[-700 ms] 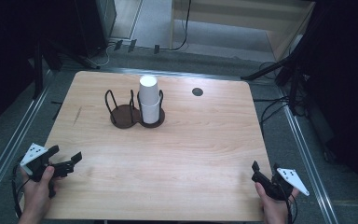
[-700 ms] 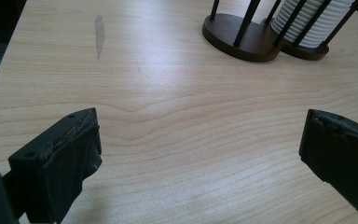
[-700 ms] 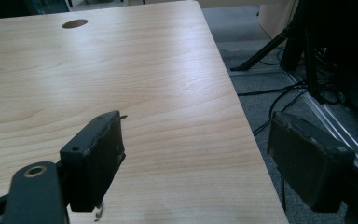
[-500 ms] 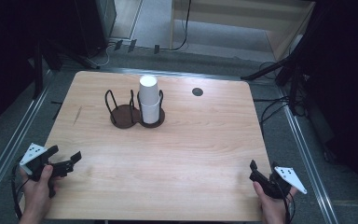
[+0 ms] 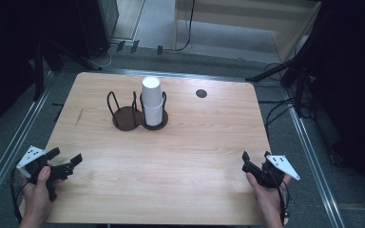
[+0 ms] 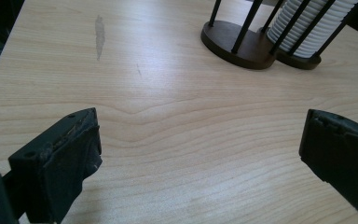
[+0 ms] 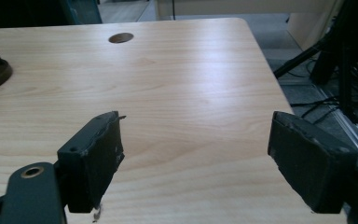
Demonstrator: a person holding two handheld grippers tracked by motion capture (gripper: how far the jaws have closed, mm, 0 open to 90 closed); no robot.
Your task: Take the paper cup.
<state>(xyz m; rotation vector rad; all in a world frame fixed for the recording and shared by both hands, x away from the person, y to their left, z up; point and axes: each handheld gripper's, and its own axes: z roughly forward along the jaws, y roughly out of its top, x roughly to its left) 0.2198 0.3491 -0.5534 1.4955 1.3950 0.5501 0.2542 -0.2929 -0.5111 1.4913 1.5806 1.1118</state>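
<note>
Wood: I see a pale wooden table (image 5: 180, 161) with a dark round hole (image 5: 201, 93) near its far edge.
Holder: a dark two-ring wire holder (image 5: 138, 116) stands on the far half of the table, a little left of centre, well away from both of my grippers.
Holder, right ring: a stack of white cups (image 5: 152, 100) stands upright in it, and the top cup rises above the wires.
Holder, left ring: I see just its brown base (image 5: 124, 117) between the wires.
Left hand: it comes in at the near left corner and holds the left gripper (image 5: 67, 162) low over the table, pointing up-right toward the holder.
Left jaws: spread wide, with bare wood between them in the left gripper view.
Right hand: it comes in at the near right corner, and the right gripper (image 5: 255, 161) points up-left over the table's near right edge.
Right jaws: apart, holding nothing; in the right gripper view I see bare wood between them, and they have just been moving.
</note>
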